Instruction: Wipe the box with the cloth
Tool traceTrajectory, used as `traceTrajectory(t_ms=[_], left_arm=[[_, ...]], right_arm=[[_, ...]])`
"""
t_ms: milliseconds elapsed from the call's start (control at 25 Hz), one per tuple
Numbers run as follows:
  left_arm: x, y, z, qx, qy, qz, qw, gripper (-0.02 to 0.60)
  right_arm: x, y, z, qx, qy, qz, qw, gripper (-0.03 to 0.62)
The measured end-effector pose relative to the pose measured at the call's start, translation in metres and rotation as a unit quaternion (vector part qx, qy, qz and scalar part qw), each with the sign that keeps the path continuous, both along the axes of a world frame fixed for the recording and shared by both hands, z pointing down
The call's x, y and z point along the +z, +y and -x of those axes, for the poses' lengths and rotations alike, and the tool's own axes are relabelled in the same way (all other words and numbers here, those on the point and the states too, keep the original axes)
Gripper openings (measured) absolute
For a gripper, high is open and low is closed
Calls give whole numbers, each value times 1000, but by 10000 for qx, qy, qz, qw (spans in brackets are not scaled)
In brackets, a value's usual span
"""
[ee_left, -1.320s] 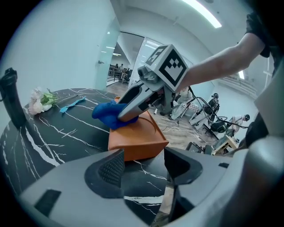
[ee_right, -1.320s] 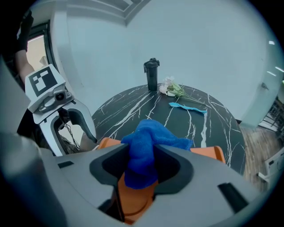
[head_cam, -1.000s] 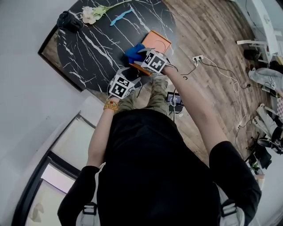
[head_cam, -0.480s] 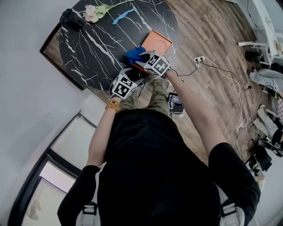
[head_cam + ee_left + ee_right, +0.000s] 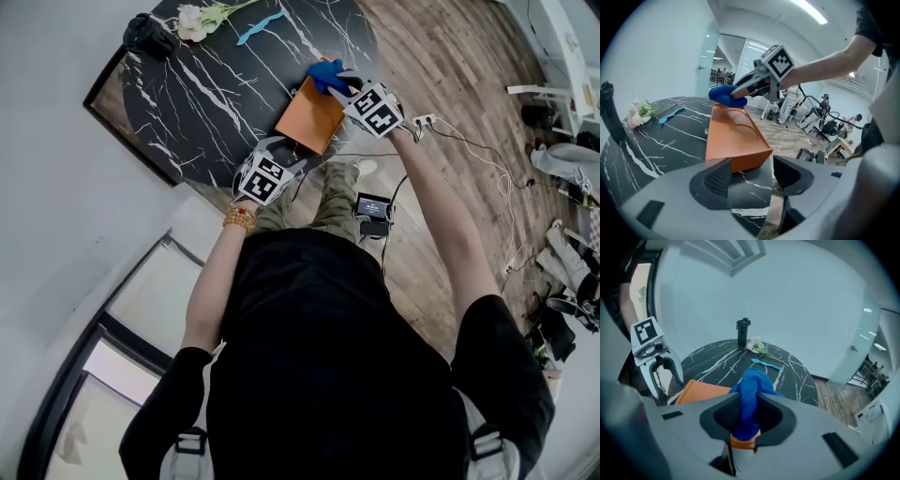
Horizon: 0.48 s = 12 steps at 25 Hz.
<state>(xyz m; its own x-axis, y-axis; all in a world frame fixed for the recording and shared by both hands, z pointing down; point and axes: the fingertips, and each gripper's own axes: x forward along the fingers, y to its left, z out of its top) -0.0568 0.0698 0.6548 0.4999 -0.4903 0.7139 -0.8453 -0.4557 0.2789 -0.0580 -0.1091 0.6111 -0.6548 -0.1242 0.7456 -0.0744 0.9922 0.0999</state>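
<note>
At the upper left of the head view, a black bottle [image 5: 142, 36] stands on the dark marble table [image 5: 202, 108]. Just to the right of it lies a pale flower [image 5: 192, 21] with a green stem. Next comes a small light blue thing [image 5: 258, 28]; I cannot tell what it is.

Lower down, near the middle, the left gripper [image 5: 281, 150] is at the near edge of the table. Its claw is released. The two jaws stand wide apart and nothing is between them. In the left gripper view, only the table edge shows through the gap, and the orange box [image 5: 312, 117] lies a bit past it.

The orange box lies flat on the table, near the table's right edge, in the upper middle of the head view.

At the top corner of the box is the blue cloth [image 5: 326, 73]. The right gripper [image 5: 341, 84] is grasping it. Its jaws are closing on the cloth, and the right gripper view shows the pads pinching the cloth in the middle, with the orange box just under it.

Farther right, a white power strip [image 5: 422, 122] and its wires lie on the wooden floor [image 5: 450, 56].
</note>
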Motion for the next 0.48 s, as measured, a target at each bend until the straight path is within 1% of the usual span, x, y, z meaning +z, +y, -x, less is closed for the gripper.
traceTrajectory(t_ms=[80,240,360,480], left_arm=[[-1,-4,-1,-28,5,-16,10000,284],[4,-8,-1,-31,-26,12,10000,282],[4,-10,-3,14,-37,-2,10000,282],[2,-8,-1,29,-98,73,9999,282]], right_arm=[[7,-25,-9,165,231,-59,9996,69],[35,-46,-16,388,654,224,9969,69],[48,-48,-14,404,719,405,9958,69],[51,-47,-10,354,710,502,9956,69]])
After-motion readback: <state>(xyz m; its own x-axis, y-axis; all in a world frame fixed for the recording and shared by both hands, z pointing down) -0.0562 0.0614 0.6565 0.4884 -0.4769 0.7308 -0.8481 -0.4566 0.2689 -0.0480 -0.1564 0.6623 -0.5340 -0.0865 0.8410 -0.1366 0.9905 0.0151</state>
